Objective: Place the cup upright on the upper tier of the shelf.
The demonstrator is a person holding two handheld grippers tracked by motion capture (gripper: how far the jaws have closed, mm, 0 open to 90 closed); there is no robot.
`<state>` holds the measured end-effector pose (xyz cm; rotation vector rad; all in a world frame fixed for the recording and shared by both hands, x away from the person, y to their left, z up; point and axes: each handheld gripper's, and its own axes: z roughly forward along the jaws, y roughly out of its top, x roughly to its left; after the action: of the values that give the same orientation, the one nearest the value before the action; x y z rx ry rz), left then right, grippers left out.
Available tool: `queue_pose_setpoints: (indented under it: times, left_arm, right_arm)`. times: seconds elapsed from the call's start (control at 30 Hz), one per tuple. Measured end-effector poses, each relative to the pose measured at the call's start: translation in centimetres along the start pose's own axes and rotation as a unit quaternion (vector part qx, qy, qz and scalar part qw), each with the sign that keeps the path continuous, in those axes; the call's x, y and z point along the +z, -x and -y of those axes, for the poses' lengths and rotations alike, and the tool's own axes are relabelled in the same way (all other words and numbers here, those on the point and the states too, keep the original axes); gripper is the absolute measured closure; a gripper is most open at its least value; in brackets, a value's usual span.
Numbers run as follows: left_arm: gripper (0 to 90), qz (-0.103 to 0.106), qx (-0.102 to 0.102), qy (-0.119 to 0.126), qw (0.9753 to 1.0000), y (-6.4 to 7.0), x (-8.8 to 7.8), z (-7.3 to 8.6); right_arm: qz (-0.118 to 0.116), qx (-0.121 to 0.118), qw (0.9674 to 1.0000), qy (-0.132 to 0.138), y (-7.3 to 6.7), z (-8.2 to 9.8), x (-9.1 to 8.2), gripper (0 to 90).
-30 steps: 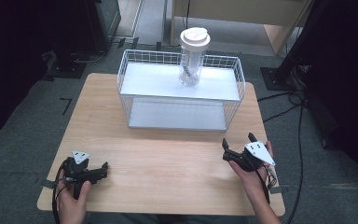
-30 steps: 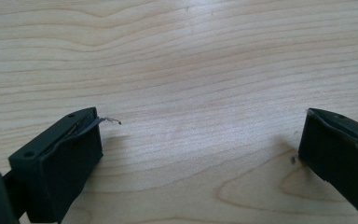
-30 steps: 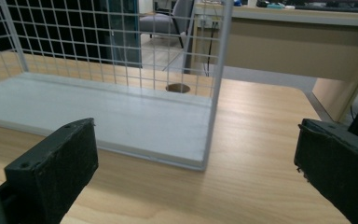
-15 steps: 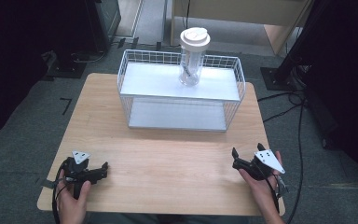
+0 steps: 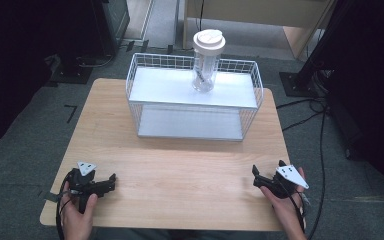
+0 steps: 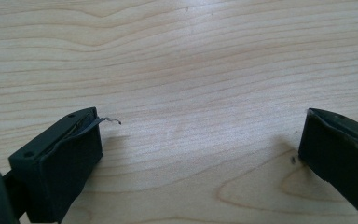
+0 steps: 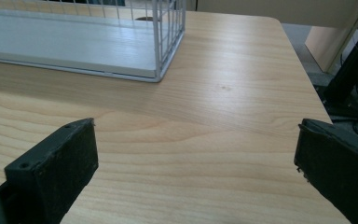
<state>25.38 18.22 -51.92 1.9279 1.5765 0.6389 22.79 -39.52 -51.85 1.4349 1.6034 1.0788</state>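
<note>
A clear plastic cup (image 5: 206,65) with a white lid stands on the upper shelf of a white wire rack (image 5: 195,97) at the back of the wooden table (image 5: 180,165). My left gripper (image 5: 111,181) rests low at the table's front left corner, held by a hand, open with nothing between its jaws. In the left gripper view the gripper (image 6: 200,144) hangs over bare wood. My right gripper (image 5: 256,176) sits at the front right, also open and empty. In the right gripper view the gripper (image 7: 196,158) faces the rack's lower shelf (image 7: 74,42).
The rack has a lower shelf (image 5: 190,124) with nothing on it. Black stands and cables (image 5: 310,95) lie on the grey floor to the right of the table. A wooden cabinet (image 5: 260,15) stands behind.
My right gripper has drawn back toward the table's front right edge and lowered. The left gripper and the cup have stayed in place.
</note>
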Motion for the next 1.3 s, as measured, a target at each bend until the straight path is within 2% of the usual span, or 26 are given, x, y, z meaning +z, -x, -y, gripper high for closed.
queue_pose_setpoints:
  times: [0.27, 0.43, 0.63, 0.8, 0.83, 1.03, 1.23, 1.3]
  left_arm:
    - [0.0, 0.000, 0.000, 0.000, 1.0000, 0.0, 0.0, 0.0]
    - [0.0, 0.000, 0.000, 0.000, 1.0000, 0.0, 0.0, 0.0]
    - [0.0, 0.000, 0.000, 0.000, 1.0000, 0.0, 0.0, 0.0]
    - [0.0, 0.000, 0.000, 0.000, 1.0000, 0.0, 0.0, 0.0]
    - [0.0, 0.000, 0.000, 0.000, 1.0000, 0.0, 0.0, 0.0]
    - [0.0, 0.000, 0.000, 0.000, 1.0000, 0.0, 0.0, 0.0]
    - [0.0, 0.000, 0.000, 0.000, 1.0000, 0.0, 0.0, 0.0]
    - [0.0, 0.000, 0.000, 0.000, 1.0000, 0.0, 0.0, 0.0]
  right_arm:
    - [0.008, 0.019, 0.9992, -0.035, 1.0, 0.2, -0.3, 0.0]
    - [0.015, 0.033, 0.9968, -0.071, 1.3, 0.3, -0.3, 0.3]
    - [0.021, 0.020, 0.9948, -0.098, 1.1, 0.4, -0.2, 0.4]
    - [0.025, 0.028, 0.9930, -0.112, 1.2, 0.4, -0.2, 0.4]
    - [0.028, 0.032, 0.9919, -0.120, 1.2, 0.4, -0.2, 0.4]
    - [0.028, 0.038, 0.9900, -0.133, 1.5, 0.6, -0.3, 0.4]
    - [0.029, 0.050, 0.9842, -0.167, 1.6, 0.9, -0.4, 1.2]
    - [0.038, 0.052, 0.9831, -0.171, 1.5, 1.0, -0.6, 3.8]
